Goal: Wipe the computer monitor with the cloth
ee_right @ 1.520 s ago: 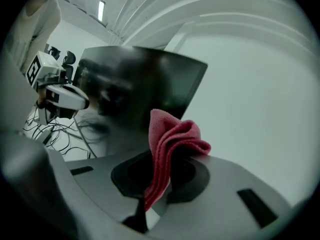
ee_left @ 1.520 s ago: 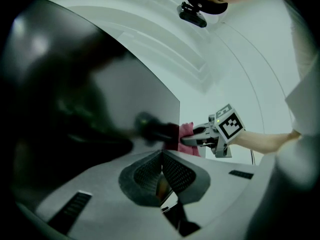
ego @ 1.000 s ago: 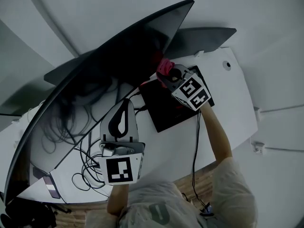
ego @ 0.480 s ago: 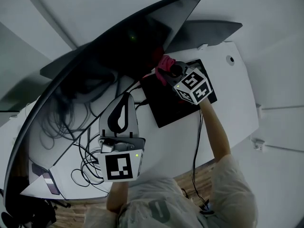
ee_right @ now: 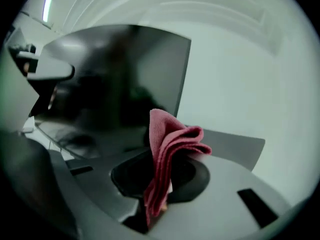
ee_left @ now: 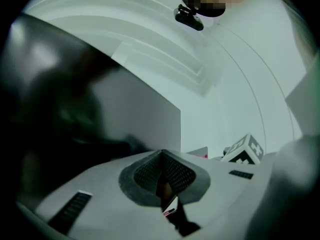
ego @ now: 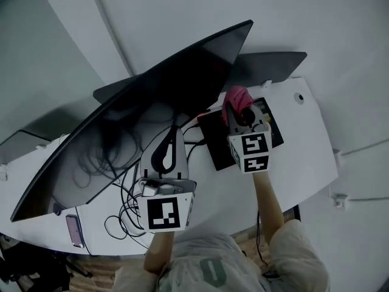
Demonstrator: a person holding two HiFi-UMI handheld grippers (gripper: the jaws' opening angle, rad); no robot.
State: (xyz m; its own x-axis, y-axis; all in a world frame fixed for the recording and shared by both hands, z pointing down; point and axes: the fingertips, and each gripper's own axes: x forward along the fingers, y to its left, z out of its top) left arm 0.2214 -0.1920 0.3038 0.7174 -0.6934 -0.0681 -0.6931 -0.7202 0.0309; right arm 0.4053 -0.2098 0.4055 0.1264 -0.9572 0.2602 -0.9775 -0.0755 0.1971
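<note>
A large dark curved monitor (ego: pixel 140 108) stands slanting across the white desk (ego: pixel 304 145). My right gripper (ego: pixel 235 109) is shut on a folded pink cloth (ego: pixel 236 97), held just right of the screen's lower right end and apart from the glass. In the right gripper view the cloth (ee_right: pixel 170 149) sticks up between the jaws, with the monitor (ee_right: pixel 115 79) behind it to the left. My left gripper (ego: pixel 171 135) hovers in front of the screen's middle, shut on nothing. In the left gripper view the jaws meet at the left gripper (ee_left: pixel 163 180), and the monitor (ee_left: pixel 75 114) fills the left side.
A black mat (ego: pixel 214 143) lies on the desk under my right gripper. Tangled cables (ego: pixel 129 208) run below the screen at the left. A dark flat panel (ego: pixel 270 66) leans behind the monitor. A small phone-like device (ego: pixel 73 229) lies near the desk's front left edge.
My right gripper has pulled the pink cloth off the screen's lower right edge, back toward me and to the right. The left gripper has hardly moved.
</note>
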